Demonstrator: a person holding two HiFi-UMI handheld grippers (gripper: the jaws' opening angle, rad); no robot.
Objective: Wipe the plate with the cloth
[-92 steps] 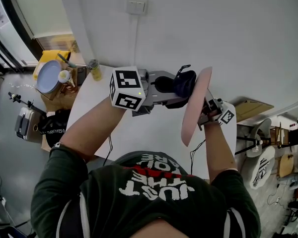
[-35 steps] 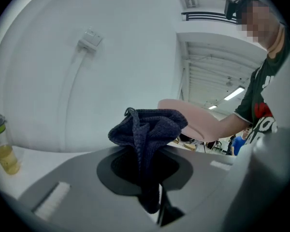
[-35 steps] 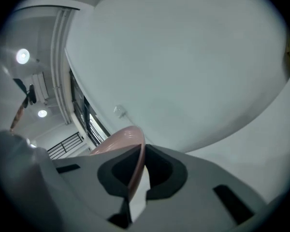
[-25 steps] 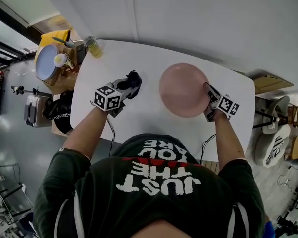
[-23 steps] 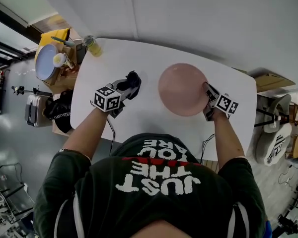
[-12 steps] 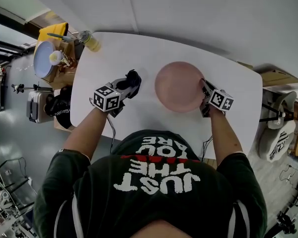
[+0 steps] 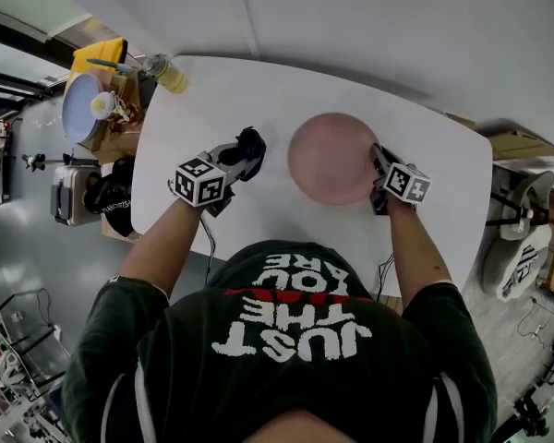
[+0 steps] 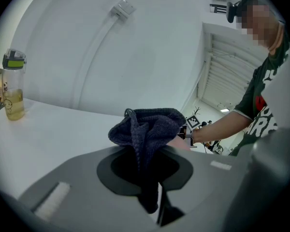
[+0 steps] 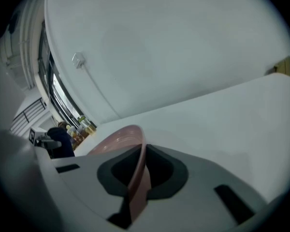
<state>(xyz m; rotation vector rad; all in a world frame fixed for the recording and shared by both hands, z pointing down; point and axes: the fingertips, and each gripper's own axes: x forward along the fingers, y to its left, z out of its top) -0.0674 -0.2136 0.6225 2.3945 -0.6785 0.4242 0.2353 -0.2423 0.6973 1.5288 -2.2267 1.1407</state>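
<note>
Nearest the camera, the person [image 7: 277,358] in a dark green shirt is reaching both bare forearms out over the white table [image 7: 258,100]. At about eight o'clock from the table's middle, the left gripper [image 7: 241,155] is pointing toward one o'clock with its jaws clamped together on a dark blue cloth [image 7: 251,143]; in the left gripper view the cloth [image 8: 147,127] is bunching up above the pinched jaws and hanging down between them. At about four o'clock from the middle, the right gripper [image 7: 377,162] is pointing toward eleven o'clock, its jaws nearly together and pinching the rim of the pink plate [image 7: 331,158]; the right gripper view shows that rim [image 9: 135,175] running edge-on through the narrow gap. The plate is lying face up near the table's middle, at three o'clock from the cloth and apart from it; whether it is resting fully on the table cannot be told. Farther off, at ten o'clock, a bottle [image 7: 166,74] of yellow liquid is standing upright at the table's far corner, before the white wall [image 7: 397,26].
</note>
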